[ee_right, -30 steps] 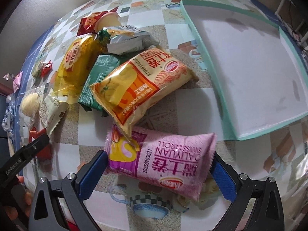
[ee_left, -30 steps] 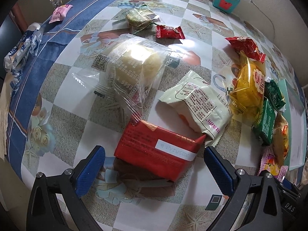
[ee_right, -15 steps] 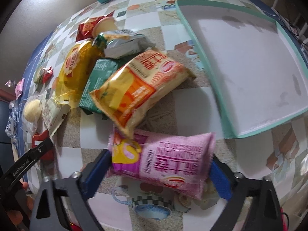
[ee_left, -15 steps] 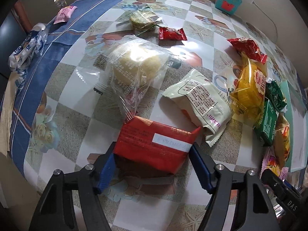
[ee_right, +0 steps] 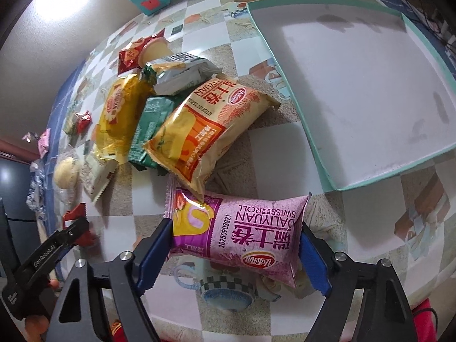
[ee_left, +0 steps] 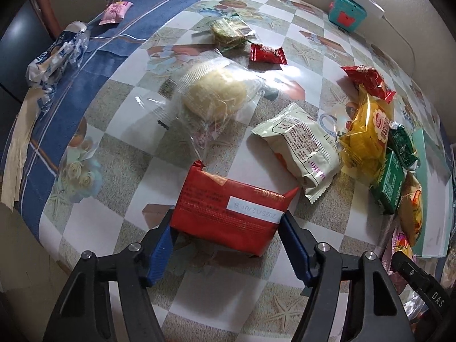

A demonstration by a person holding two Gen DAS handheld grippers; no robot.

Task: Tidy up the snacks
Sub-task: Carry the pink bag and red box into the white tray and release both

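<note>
My left gripper is shut on a red foil packet with a white date label, its blue pads pressing on both short sides. In the right wrist view my right gripper has its jaws closing on a pink Swiss roll packet; both pads touch the packet's ends. An orange Swiss roll packet overlaps the pink one's far corner. The white tray with a teal rim lies to the right, with nothing in it.
A clear bag with a pale bun, a cream packet, a yellow bag, green packets and a small red sweet lie on the checked tablecloth. A teal box stands by the far wall.
Both grippers went from wide open around their packets to closed on them. The red packet and the pink packet have shifted slightly with the grippers.
</note>
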